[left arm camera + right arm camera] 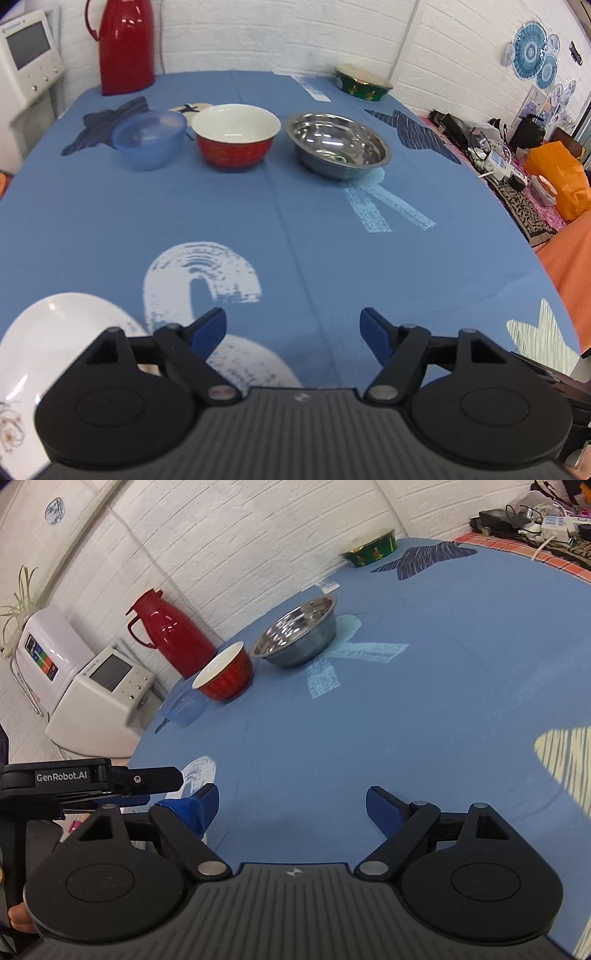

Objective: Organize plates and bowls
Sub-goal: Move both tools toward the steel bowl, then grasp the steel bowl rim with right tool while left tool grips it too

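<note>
Three bowls stand in a row at the far side of the blue tablecloth (pixel 280 221): a translucent blue plastic bowl (pixel 149 140), a red bowl with a white inside (pixel 235 136) and a steel bowl (pixel 338 146). A white plate (pixel 55 332) lies at the near left, partly hidden under my left gripper (pixel 293 328), which is open and holds nothing. My right gripper (pixel 291 806) is open too, above the near table edge. In the right wrist view the blue plastic bowl (pixel 183 704), red bowl (pixel 225 677) and steel bowl (pixel 297 635) run diagonally away.
A red thermos (pixel 125 44) stands at the far left corner and a green patterned bowl (pixel 364 83) at the far right. A white appliance (pixel 99 694) sits beside the table. Clutter and an orange bag (pixel 559 177) fill a side surface to the right. The left gripper's body (pixel 88 781) shows in the right wrist view.
</note>
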### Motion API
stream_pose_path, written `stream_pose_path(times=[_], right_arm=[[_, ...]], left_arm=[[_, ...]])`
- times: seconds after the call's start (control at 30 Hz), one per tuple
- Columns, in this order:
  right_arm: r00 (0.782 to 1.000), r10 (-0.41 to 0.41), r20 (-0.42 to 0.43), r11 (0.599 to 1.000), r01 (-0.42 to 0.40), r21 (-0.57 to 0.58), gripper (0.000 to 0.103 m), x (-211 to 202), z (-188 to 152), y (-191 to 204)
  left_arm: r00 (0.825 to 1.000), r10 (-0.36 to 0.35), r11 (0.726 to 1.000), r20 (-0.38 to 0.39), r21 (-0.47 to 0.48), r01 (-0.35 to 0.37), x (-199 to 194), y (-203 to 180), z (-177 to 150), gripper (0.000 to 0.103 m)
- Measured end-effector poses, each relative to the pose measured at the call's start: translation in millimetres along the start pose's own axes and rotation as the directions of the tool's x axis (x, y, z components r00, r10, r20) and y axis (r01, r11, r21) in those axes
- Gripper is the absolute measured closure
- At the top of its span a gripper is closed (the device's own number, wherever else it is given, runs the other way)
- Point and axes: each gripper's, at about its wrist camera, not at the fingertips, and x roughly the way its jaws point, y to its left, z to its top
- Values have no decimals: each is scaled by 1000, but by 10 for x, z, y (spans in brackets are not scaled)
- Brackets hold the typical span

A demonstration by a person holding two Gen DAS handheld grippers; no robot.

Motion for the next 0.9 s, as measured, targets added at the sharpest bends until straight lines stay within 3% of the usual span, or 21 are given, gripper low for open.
stream_pose_path(times=[0.3,0.47,0.53,0.7,0.9], right_arm=[[992,-86,91,981,100,-166,29,274,1084,-118],[994,-97,57,962,109,-251,29,845,1664,-166],[993,-117,35,961,122,-248,29,1130,1830,-224],[974,-223,-30,926,202,-319,29,1798,1981,-207],[959,-270,-89,880,208,-427,29,2192,2012,-192]], left_arm=[[1000,-15,980,4,-200,15,540,-72,808,30],[998,-52,944,18,-325,55,795,5,1158,30],[999,-33,928,27,-371,41,891,33,1227,30],[999,31,896,9,-443,-23,1167,62,1297,30],[999,47,864,-10,-502,-46,1394,60,1277,30]])
